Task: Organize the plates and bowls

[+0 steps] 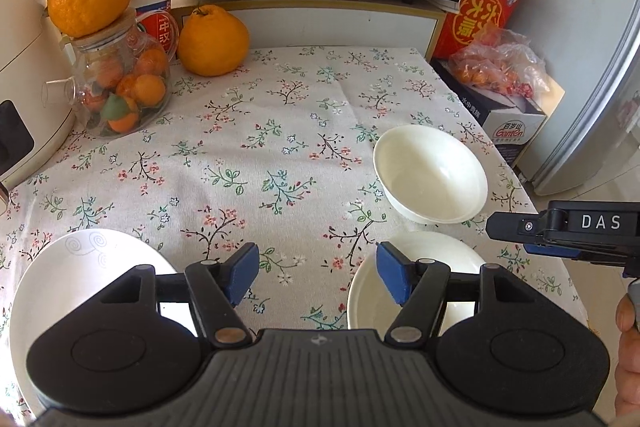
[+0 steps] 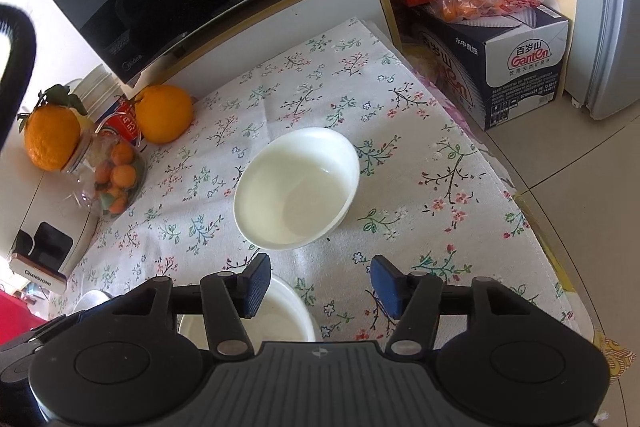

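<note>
Nearest, the left gripper (image 1: 316,277) is held spread and empty over the flowered cloth of the counter (image 1: 280,147), between a plate (image 1: 80,267) at its left and a shallow dish (image 1: 440,255) under its right pad; either rim could be clipped and chipped if the gripper is lowered off-centre. The right gripper (image 2: 318,285) is likewise spread, nothing pinched, just short of the bowl (image 2: 298,189). Farther back, the bowl could be pushed along the cloth toward the counter edge, or the two grippers knocked together.
</note>
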Demonstrator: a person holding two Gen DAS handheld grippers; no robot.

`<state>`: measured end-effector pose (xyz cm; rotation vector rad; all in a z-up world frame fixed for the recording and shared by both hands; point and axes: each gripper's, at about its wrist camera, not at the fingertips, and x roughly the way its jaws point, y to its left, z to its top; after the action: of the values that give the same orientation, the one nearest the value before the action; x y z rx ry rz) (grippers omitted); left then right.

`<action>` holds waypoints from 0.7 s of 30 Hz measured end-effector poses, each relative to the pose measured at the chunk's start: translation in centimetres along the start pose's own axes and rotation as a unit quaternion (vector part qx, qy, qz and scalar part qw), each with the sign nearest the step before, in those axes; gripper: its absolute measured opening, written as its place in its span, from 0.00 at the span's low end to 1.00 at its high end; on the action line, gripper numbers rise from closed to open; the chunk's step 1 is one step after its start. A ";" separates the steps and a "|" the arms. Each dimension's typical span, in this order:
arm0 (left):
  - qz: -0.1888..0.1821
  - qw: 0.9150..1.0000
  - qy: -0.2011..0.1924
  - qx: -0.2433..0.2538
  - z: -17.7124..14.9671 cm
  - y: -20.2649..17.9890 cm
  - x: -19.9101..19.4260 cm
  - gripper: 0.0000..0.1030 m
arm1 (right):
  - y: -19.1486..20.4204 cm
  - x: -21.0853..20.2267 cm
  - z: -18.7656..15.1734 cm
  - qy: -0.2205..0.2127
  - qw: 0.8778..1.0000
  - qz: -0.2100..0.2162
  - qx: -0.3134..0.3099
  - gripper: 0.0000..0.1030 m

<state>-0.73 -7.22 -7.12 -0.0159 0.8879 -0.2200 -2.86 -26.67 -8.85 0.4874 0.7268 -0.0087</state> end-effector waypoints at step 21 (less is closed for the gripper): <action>0.010 0.999 -0.004 0.046 3.1 -2.4 5.2 1.00 | -0.7 2.5 1.9 -0.016 0.999 -0.036 0.024 0.82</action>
<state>4.35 -10.86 -8.88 0.0770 0.8696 -0.2419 0.11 -27.72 -9.58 0.5053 0.7140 -0.1010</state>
